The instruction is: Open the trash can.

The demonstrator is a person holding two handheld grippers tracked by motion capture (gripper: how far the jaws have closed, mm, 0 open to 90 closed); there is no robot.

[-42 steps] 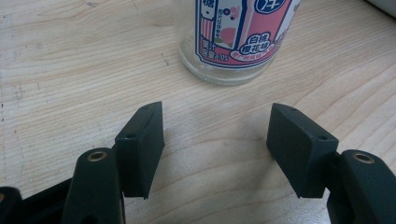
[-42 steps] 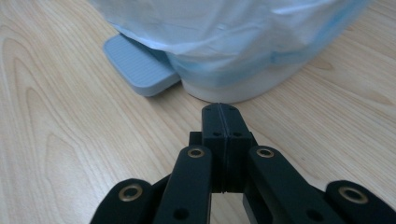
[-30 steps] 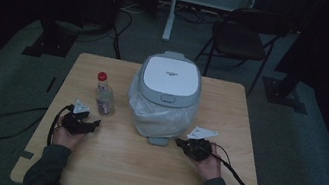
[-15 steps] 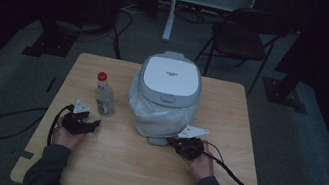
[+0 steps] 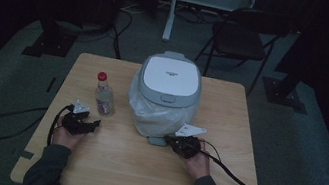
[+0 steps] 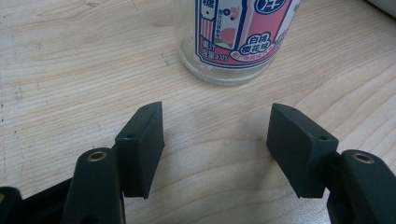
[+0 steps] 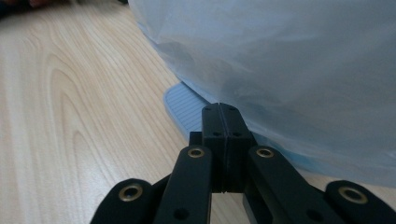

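the right gripper (image 7: 223, 114), jaws pressed together on nothing, sits at the foot of the grey-and-white lidded bin (image 5: 170, 81), beside its grey ribbed pedal (image 7: 184, 105); the bin's loose translucent plastic liner (image 7: 280, 65) bulges out above it. the left gripper (image 6: 215, 140), jaws wide apart and empty, faces the small clear red-capped bottle with a pink label (image 6: 236, 37) near the bin on the pale wooden table (image 5: 230, 113).

We see a grey-lidded bin (image 5: 170, 81) lined with a pale plastic bag (image 5: 156, 116), upright mid-table, its grey pedal (image 7: 184, 106) flat at its base
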